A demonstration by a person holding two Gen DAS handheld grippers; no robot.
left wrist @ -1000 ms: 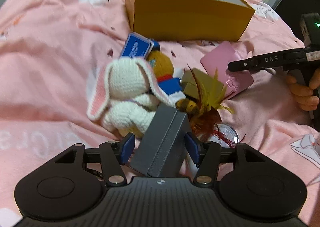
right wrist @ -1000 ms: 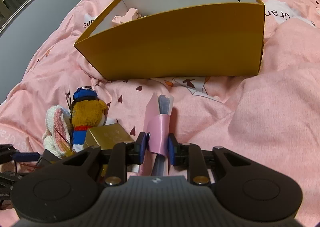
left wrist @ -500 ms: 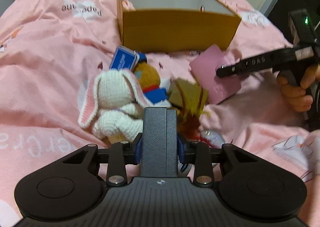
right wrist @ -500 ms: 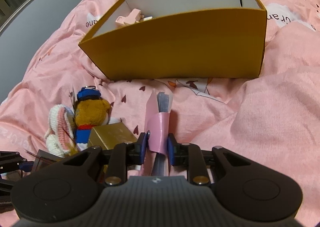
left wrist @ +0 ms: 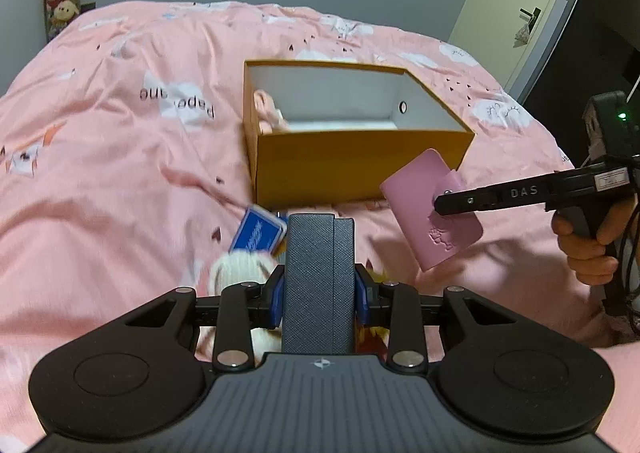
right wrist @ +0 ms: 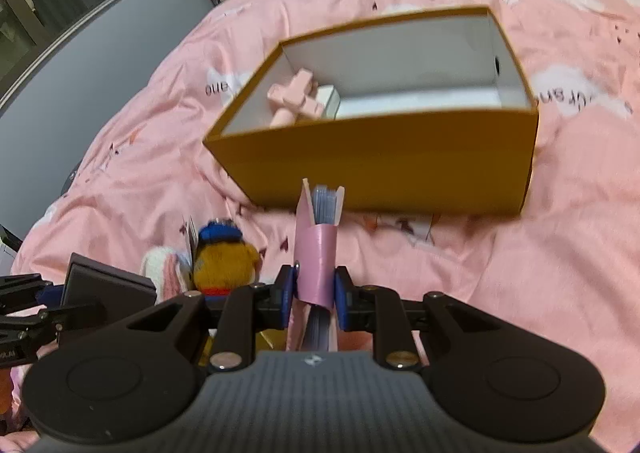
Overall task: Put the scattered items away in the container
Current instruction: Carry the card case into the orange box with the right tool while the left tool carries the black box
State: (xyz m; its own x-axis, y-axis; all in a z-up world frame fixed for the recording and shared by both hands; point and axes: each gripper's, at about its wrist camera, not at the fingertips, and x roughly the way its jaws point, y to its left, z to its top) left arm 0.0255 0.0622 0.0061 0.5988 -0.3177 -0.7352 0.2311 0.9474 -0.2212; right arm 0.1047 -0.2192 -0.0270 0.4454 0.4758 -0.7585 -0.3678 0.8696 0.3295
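Left view only: person's hand (left wrist: 584, 241) on right gripper (left wrist: 442, 202) handle, beside orange box (left wrist: 360, 169).
Right view only: pink blocks (right wrist: 294, 99) inside orange box (right wrist: 376, 169).
Left gripper (left wrist: 319, 293): clamped on grey case (left wrist: 318, 285), short of box.
Right gripper (right wrist: 313, 295): clamped narrow on pink card holder (right wrist: 316, 261), short of box.

Pink card wallet (right wrist: 316, 269) clamped upright in the right tool (right wrist: 314, 295), before the yellow box (right wrist: 384, 161).
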